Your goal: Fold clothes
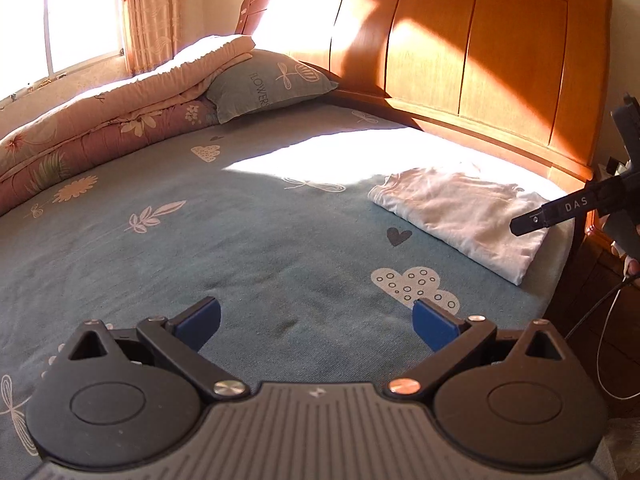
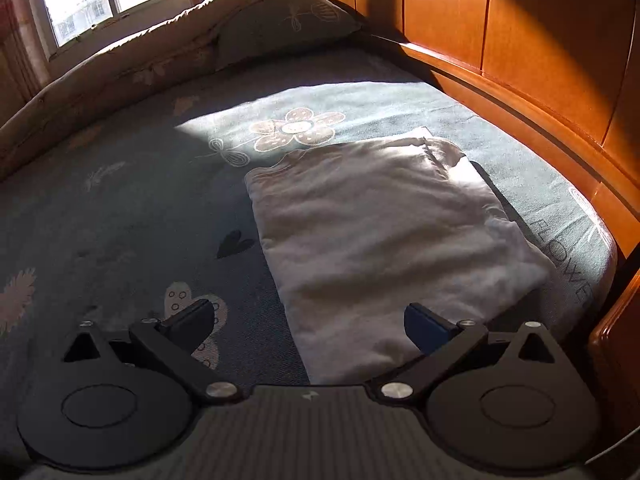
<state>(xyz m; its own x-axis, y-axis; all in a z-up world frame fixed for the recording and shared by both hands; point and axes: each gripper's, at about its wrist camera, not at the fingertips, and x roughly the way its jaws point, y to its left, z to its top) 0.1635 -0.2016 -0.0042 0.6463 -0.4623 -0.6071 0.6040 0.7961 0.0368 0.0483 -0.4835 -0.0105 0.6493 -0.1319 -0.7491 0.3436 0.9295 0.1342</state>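
A white garment (image 1: 460,216) lies folded into a neat rectangle on the blue patterned bedsheet (image 1: 240,240), close to the wooden headboard. My left gripper (image 1: 316,322) hovers open over bare sheet, well to the left of the garment, with nothing between its blue pads. The right gripper (image 1: 532,222) reaches in from the right edge of the left wrist view, its tip over the garment's near corner. In the right wrist view the folded garment (image 2: 380,236) fills the middle, and my right gripper (image 2: 310,320) stands open just above its near edge, holding nothing.
A wooden headboard (image 1: 460,60) runs along the right side. A folded floral quilt (image 1: 100,120) and a blue pillow (image 1: 268,80) lie at the far side under a window (image 1: 60,12). The bed's edge and a cable (image 1: 600,320) are at the right.
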